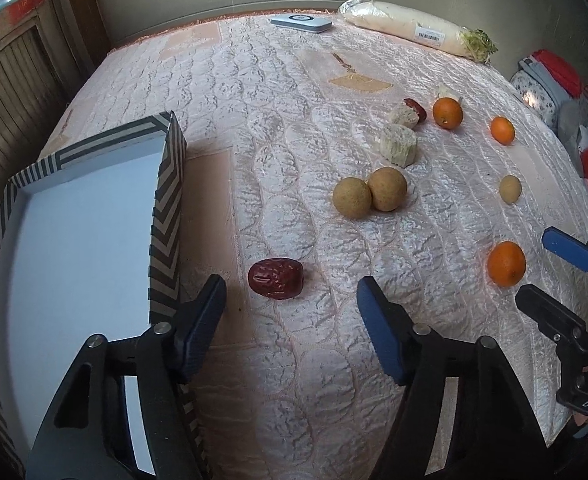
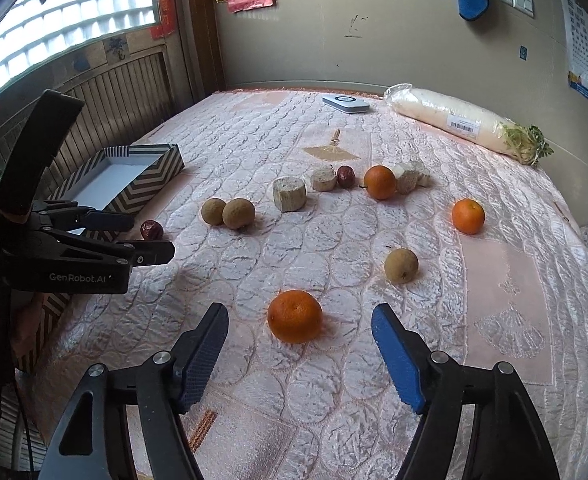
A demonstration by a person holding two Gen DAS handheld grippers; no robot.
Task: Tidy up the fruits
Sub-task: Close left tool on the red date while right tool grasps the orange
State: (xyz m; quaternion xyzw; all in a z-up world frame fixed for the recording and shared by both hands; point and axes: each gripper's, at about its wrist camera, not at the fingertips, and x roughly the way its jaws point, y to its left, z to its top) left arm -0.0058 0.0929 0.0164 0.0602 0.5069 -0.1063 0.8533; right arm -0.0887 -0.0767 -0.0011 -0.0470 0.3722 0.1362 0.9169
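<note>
A red date (image 1: 275, 278) lies on the quilted bed just ahead of my open, empty left gripper (image 1: 289, 298); it also shows in the right wrist view (image 2: 151, 230). A zigzag-patterned box (image 1: 165, 208) with a white inside stands at its left. An orange (image 2: 294, 315) lies just ahead of my open, empty right gripper (image 2: 300, 328). Two brown round fruits (image 1: 369, 193) touch each other mid-bed. A third one (image 2: 401, 265) lies apart. Two more oranges (image 2: 380, 182) (image 2: 468, 215) and a second date (image 2: 345, 176) lie farther back.
Several pale cut vegetable chunks (image 2: 289, 193) sit among the fruit. A wrapped white radish (image 2: 454, 122) and a flat white device (image 2: 345, 103) lie at the far edge by the wall. A wooden panel wall runs along the left. The left gripper (image 2: 141, 236) shows in the right wrist view.
</note>
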